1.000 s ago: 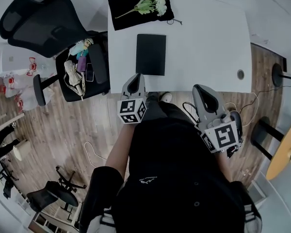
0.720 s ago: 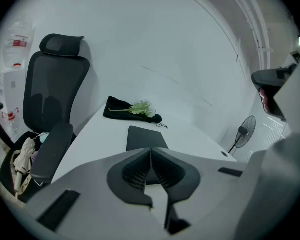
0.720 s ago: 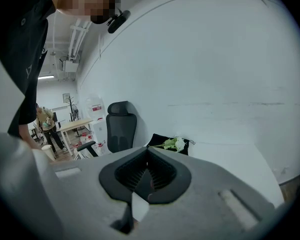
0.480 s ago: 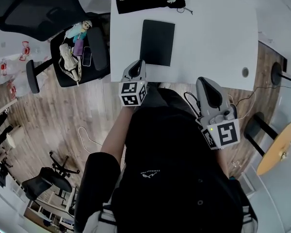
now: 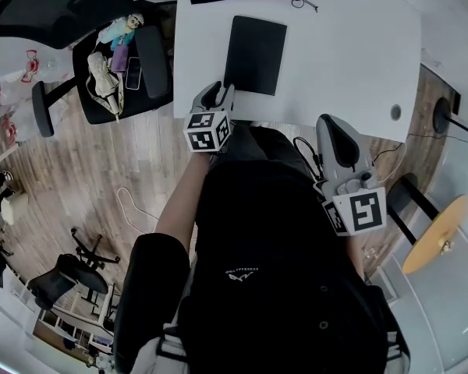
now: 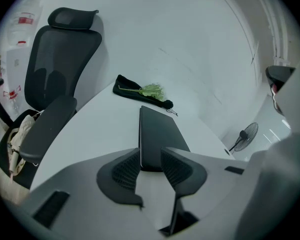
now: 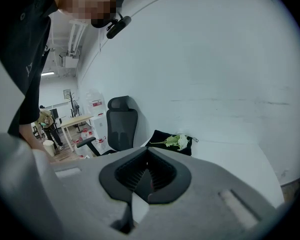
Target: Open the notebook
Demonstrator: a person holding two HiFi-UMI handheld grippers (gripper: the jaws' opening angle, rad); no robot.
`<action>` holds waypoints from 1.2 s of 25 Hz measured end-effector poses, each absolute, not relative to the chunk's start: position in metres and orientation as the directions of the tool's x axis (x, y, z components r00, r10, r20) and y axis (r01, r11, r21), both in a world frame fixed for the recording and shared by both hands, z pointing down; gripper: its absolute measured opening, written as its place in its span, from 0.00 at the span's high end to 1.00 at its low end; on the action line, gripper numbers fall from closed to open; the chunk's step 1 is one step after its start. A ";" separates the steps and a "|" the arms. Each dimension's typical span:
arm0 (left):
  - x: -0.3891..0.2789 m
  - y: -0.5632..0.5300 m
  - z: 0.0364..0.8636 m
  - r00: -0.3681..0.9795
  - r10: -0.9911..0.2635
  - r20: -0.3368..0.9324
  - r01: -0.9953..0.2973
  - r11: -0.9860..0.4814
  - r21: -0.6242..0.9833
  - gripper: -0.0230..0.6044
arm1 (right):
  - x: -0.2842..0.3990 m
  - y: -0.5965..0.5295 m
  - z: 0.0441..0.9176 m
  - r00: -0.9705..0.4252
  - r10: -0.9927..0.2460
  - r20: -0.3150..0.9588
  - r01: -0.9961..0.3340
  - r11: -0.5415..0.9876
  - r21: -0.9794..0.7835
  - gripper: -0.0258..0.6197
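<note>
Head view: the closed black notebook (image 5: 255, 44) lies flat on the white table (image 5: 343, 45). Your left gripper (image 5: 217, 93) has come down and forward since a second ago; its tip now sits just beside the notebook's near end. Your right gripper (image 5: 331, 125) stays back at the table's near edge, as before.

Left gripper view: the left gripper (image 6: 151, 163) has just been opening. Its jaws are apart and released, with the notebook's (image 6: 157, 131) near end showing between them, not pinched.

Right gripper view: the right gripper (image 7: 149, 176) is clenched on nothing.
</note>
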State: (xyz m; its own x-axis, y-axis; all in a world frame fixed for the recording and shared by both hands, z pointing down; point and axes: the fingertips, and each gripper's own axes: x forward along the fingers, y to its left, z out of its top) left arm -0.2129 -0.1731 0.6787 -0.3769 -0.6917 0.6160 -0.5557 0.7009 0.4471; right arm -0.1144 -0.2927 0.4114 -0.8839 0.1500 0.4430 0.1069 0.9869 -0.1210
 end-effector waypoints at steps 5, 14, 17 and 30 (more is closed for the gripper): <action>-0.210 -0.175 0.690 -0.348 -0.677 0.649 -0.536 0.711 0.454 0.77 | -0.115 -0.296 0.414 -0.882 0.148 0.448 0.101 0.987 -0.126 0.96; -0.208 -0.178 0.698 -0.314 -0.665 0.678 -0.519 0.718 0.464 0.77 | -0.114 -0.298 0.415 -0.882 0.132 0.452 0.084 0.988 -0.126 0.96; -0.208 -0.177 0.698 -0.302 -0.671 0.677 -0.517 0.712 0.476 0.79 | -0.114 -0.296 0.415 -0.884 0.127 0.450 0.078 0.989 -0.125 0.96; -0.211 -0.174 0.689 -0.307 -0.673 0.673 -0.516 0.712 0.477 0.89 | -0.105 -0.297 0.418 -0.898 0.095 0.429 0.042 0.991 -0.131 0.96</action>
State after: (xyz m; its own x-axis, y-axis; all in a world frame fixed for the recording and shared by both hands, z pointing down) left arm -0.2110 -0.1740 0.6894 -0.3071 -0.6730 0.6729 -0.5157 0.7119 0.4767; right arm -0.1047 -0.2973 0.4179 -0.8983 0.0946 0.4291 0.0419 0.9905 -0.1307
